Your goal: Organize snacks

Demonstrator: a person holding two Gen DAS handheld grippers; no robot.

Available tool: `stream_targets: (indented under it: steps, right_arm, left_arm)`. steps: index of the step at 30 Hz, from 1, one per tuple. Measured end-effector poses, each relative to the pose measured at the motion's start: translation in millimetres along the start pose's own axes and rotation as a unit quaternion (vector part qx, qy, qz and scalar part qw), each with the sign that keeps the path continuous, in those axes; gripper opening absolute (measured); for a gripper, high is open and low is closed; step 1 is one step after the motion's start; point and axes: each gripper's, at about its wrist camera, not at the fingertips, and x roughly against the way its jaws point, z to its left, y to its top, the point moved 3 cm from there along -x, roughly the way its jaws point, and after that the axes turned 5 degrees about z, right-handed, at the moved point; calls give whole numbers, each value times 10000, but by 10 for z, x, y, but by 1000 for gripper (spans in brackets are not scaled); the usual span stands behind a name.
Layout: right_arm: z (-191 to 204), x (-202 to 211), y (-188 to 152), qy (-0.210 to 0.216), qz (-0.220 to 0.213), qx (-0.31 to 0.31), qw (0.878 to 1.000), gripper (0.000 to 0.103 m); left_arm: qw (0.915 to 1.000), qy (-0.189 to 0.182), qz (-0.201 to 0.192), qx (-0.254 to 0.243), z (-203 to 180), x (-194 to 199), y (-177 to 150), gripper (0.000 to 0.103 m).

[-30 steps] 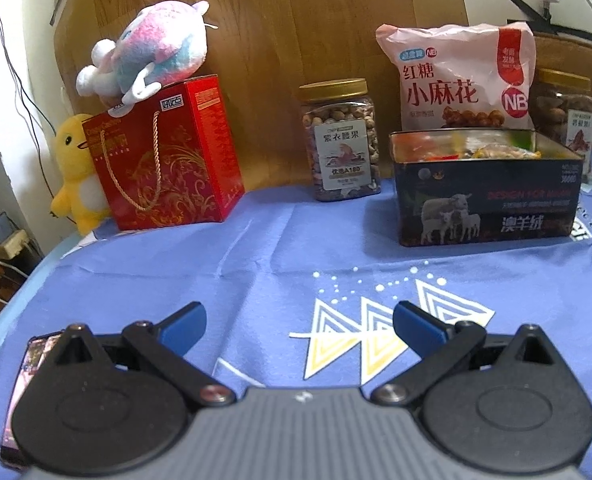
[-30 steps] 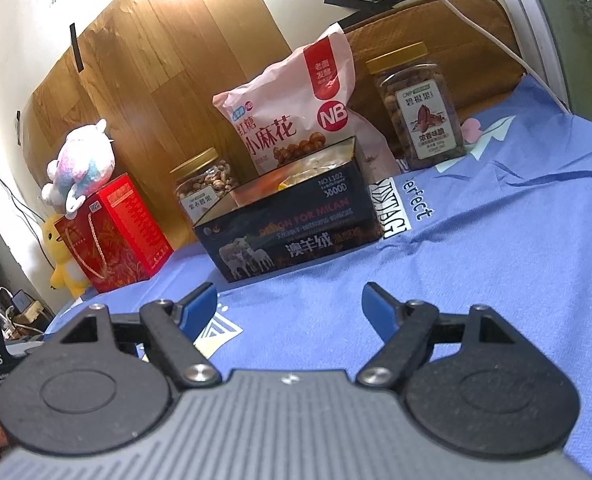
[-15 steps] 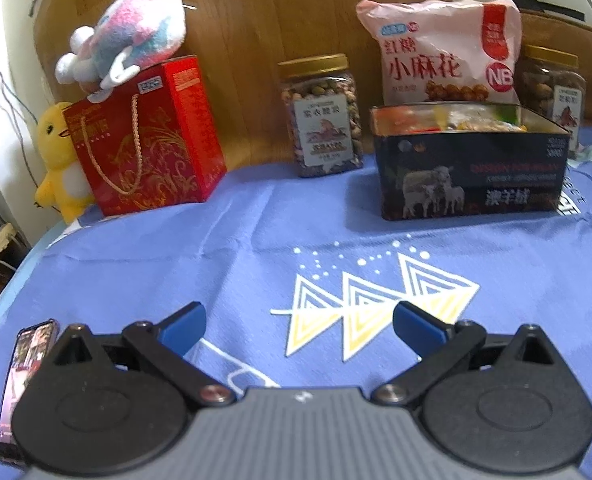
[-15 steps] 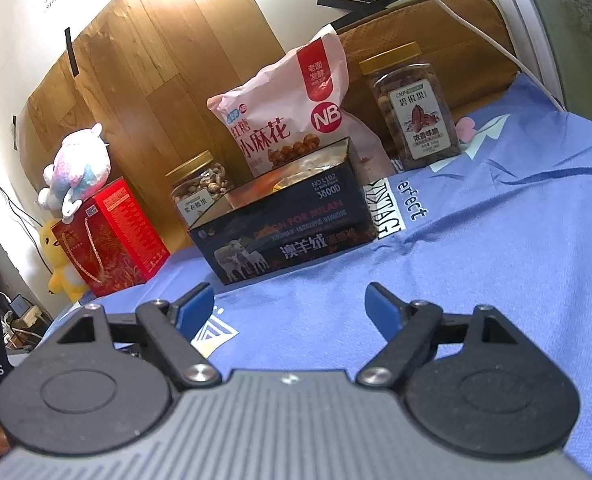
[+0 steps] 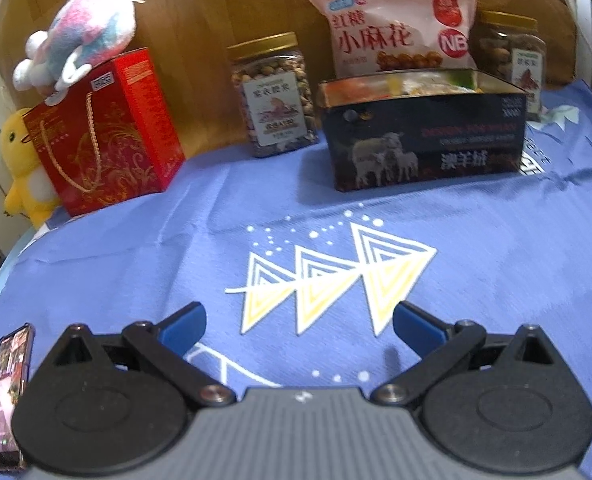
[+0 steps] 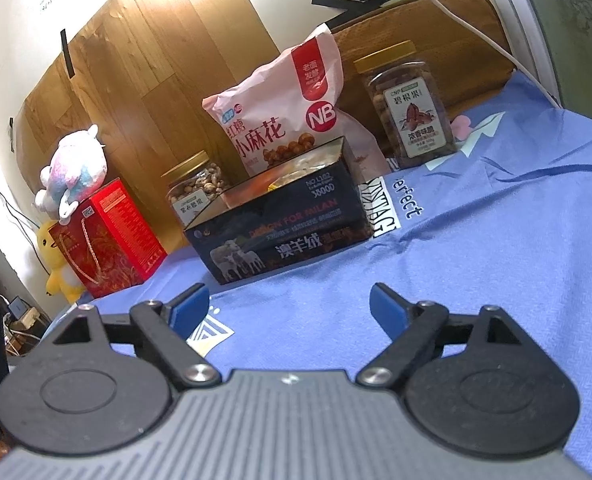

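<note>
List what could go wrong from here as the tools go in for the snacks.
1. The pink snack bag stands propped behind the open dark box; a nudge to the box could tip it.
2. The phone lies at the cloth's edge beside the left tool; a sideways sweep might knock it off.
3. The pecan jar stands upright close to the bag, so the open right tool may bump the bag.

The pink snack bag [image 6: 284, 120] carries "小麻花" and a round "NB" badge. The dark box [image 6: 280, 232] reads "FOR MILAN", "澳羊绒", "3800D" — the blue cloth [image 6: 476, 248] beside it shows "erfect". The right-hand jar [image 6: 410, 112] says "碧根果".
</note>
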Motion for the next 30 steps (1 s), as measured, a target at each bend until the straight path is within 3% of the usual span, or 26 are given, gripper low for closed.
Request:
stream_targets:
  steps: [12,25,30]
  right_arm:
    - [-61,23,-2,-21,-28,-110,9999,90]
    - [-86,23,-3,-17,-32,-144,9999,90]
    - [-108,27,-1,-35,-64,-167,9998,90]
  left_arm:
    - [9992,-310,221,-155,-130,-13,-20,103]
    - [9992,-318,106,-226,-161,50,17,103]
    - [9990,-391,-204,-62,-95,164,74,103]
